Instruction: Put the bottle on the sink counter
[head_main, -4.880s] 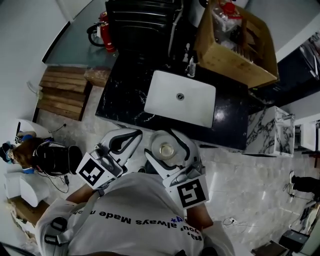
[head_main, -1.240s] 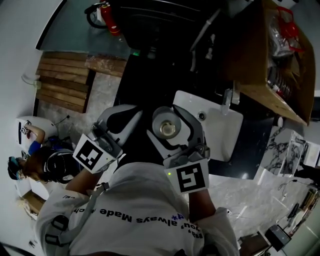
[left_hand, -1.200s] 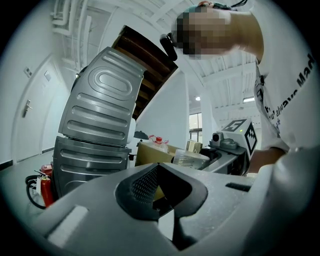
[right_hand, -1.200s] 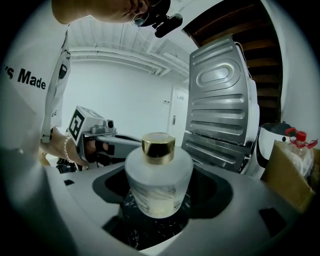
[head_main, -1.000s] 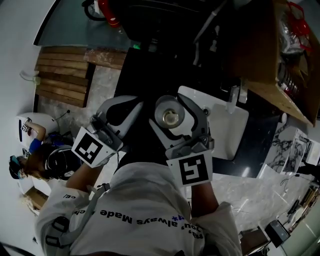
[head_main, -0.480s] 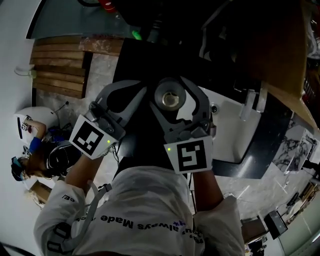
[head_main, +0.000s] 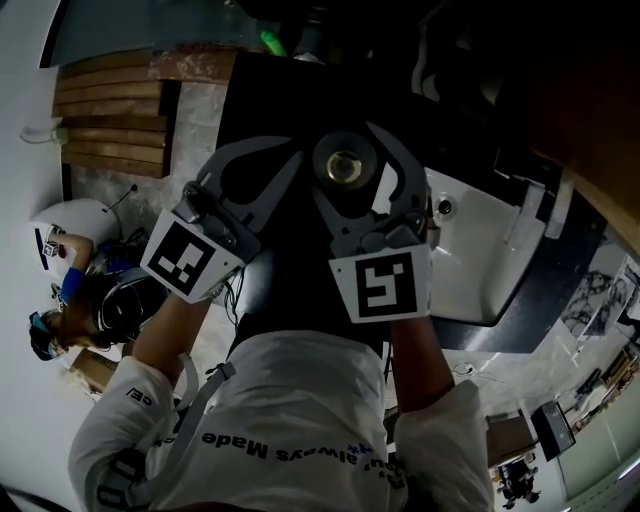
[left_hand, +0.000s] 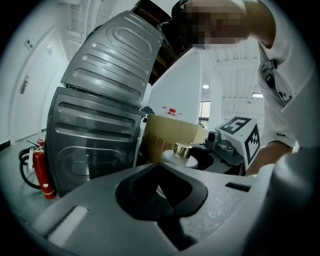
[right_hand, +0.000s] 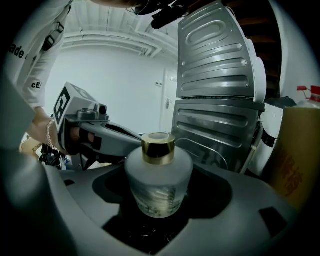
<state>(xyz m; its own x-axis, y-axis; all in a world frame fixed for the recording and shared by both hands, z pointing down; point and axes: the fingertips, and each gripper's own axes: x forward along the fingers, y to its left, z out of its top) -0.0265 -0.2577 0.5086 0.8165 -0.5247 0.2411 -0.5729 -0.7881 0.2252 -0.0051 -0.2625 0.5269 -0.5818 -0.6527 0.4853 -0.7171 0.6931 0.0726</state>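
Centrally, the bottle (right_hand: 158, 182), a squat frosted vessel with a gold collar, stands upright in the rounded recess of the right gripper (head_main: 350, 150), whose jaws are closed round its body. The level carriage presumably keeps the open-looking neck from tipping. Beneath it the right gripper view shows dark veined stone, so the bottle hangs over the black counter (head_main: 265, 95), just left of the white sink (head_main: 480, 265). Whether its base already touches the stone cannot be told.

The left gripper (head_main: 290, 152) lies just beside the right one, its jaws drawn together at the tips and enclosing only an empty hollow. It appears to be held aside as the idle tool. Behind the counter rise a ribbed metal appliance (right_hand: 215, 115) and a cardboard box (right_hand: 297, 155), which bound the free surface. By this reading the placing step is in hand: lowering, release and withdrawal are not yet done.
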